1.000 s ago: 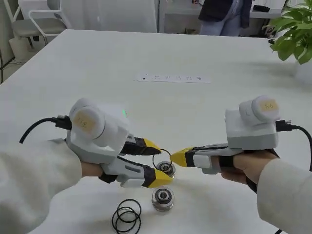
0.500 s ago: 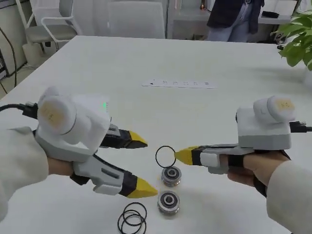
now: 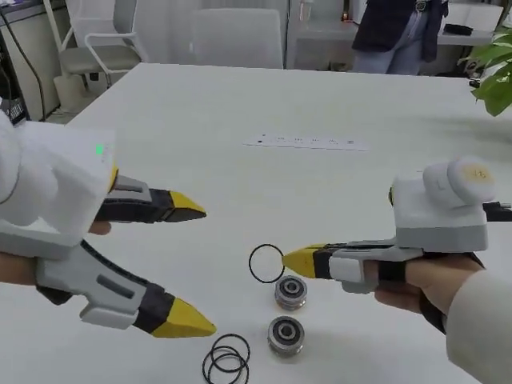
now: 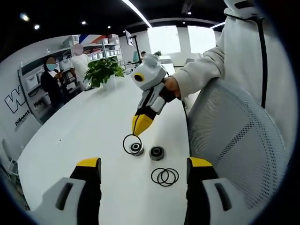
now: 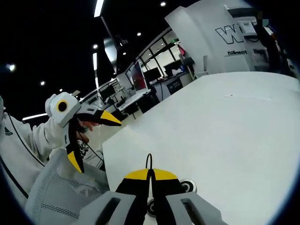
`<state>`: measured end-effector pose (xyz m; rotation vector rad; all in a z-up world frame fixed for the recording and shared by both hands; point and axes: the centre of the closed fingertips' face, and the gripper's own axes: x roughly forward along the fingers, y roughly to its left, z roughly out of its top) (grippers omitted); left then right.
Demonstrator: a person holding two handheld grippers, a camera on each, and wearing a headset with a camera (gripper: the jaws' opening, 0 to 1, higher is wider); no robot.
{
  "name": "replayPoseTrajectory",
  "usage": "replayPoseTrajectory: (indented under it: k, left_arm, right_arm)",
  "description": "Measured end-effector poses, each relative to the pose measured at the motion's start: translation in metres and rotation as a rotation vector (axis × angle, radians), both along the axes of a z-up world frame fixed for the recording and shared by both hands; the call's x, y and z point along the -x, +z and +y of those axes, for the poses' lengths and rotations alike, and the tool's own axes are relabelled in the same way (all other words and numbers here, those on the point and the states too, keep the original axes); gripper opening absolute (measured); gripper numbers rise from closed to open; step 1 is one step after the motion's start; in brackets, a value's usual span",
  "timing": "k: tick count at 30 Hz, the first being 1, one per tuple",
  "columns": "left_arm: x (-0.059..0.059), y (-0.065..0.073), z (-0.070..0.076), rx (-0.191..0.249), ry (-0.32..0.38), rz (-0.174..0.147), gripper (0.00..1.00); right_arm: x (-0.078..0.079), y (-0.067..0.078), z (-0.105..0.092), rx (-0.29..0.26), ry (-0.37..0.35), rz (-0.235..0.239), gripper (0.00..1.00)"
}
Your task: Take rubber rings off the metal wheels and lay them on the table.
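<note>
White tabletop (image 3: 336,96) amid a bright open office. Beyond the far edge, grey chairs (image 3: 240,36) and a leafy plant (image 3: 498,84). Overhead, strip lights (image 4: 136,13).

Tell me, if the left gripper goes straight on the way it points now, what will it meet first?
Probably the rubber ring held at the tip of the right gripper, with a wheel close by; depth is unclear.

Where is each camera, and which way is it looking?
Head view: on the headset, looking down at left claw, right claw, wheels; a sleeve shows.
Left gripper view: on the left claw, facing the right claw pinching a rubber ring; its jaws show.
Right gripper view: on the right claw, facing the left claw; its shut jaws show.
All share the rubber ring.
</note>
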<state>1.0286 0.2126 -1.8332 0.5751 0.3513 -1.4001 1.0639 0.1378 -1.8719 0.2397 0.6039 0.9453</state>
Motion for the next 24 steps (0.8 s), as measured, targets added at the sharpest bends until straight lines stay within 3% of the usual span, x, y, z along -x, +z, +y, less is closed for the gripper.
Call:
replayPoseTrajectory:
  k: [3,12,18,24]
  left_arm:
    - [0.003,-0.004,0.013,0.019,0.042,0.024,0.74]
    - [0.003,-0.014,0.047,0.055,0.191,0.055,0.78]
    - [0.006,-0.011,0.058,0.128,0.291,0.063,0.8]
    - [0.011,-0.016,0.066,0.144,0.341,0.082,0.82]
  right_arm:
    - [0.002,0.002,0.004,-0.004,0.016,-0.001,0.0]
    - [0.012,0.006,0.02,-0.013,0.065,0.002,0.0]
    - [0.02,0.005,0.03,-0.002,0.109,0.005,0.0]
    - [0.03,0.001,0.042,0.009,0.149,0.016,0.0]
